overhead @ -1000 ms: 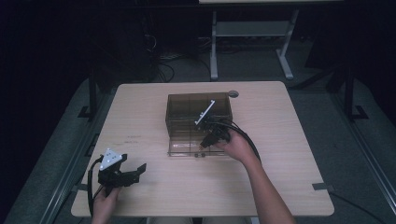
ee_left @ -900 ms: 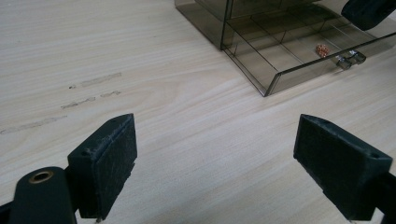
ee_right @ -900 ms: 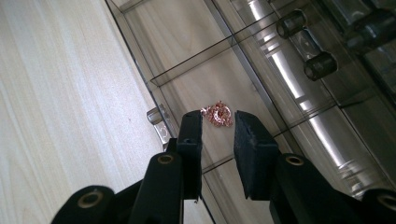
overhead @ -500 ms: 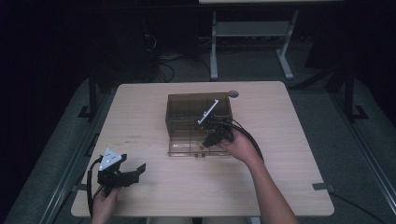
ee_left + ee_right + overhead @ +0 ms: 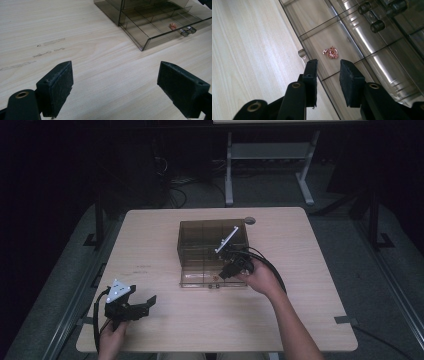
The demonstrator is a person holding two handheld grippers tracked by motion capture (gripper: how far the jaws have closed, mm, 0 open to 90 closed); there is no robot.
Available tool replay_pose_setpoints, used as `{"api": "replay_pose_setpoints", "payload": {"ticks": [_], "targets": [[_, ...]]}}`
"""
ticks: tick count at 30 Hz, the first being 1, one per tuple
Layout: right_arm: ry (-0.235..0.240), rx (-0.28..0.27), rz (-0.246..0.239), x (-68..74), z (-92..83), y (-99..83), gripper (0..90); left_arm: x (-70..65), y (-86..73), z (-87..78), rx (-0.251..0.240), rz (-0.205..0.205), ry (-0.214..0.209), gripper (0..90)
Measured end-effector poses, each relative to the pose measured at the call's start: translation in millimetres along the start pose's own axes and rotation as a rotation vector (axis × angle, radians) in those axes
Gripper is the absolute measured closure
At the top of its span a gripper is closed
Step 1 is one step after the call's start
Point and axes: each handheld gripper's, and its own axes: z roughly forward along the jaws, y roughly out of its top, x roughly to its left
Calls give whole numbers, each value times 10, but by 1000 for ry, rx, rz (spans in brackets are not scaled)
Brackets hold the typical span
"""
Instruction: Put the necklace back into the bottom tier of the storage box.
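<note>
Over the pulled-out drawer (image 5: 317, 47), right gripper (image 5: 328, 75) fingers slightly parted, empty; left gripper (image 5: 115, 82) wide, apparently empty.

A dim lab or recording studio is showing here: a lone wooden bench (image 5: 165, 235), cables (image 5: 175, 190) trailing across grey carpet (image 5: 345, 225), metal stand legs (image 5: 305, 185) behind.

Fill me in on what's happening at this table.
A person works at a wooden table with a gripper in each hand. The right gripper hangs over the pulled-out drawer of a smoky transparent organizer box, jaws slightly apart and empty, pointing at a small pink trinket lying in one compartment. The left gripper rests wide open near the table's near left corner, holding nothing.
</note>
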Motion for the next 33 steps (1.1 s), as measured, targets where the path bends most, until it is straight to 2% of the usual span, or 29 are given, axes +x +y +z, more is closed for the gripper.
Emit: {"api": "replay_pose_setpoints", "payload": {"ticks": [22, 33], "targets": [[1, -6, -11, 77, -91, -125, 608, 0, -3, -2, 3, 5, 0, 130], [-3, -15, 2, 130, -150, -289, 552, -1, -4, -2, 4, 6, 0, 130]]}}
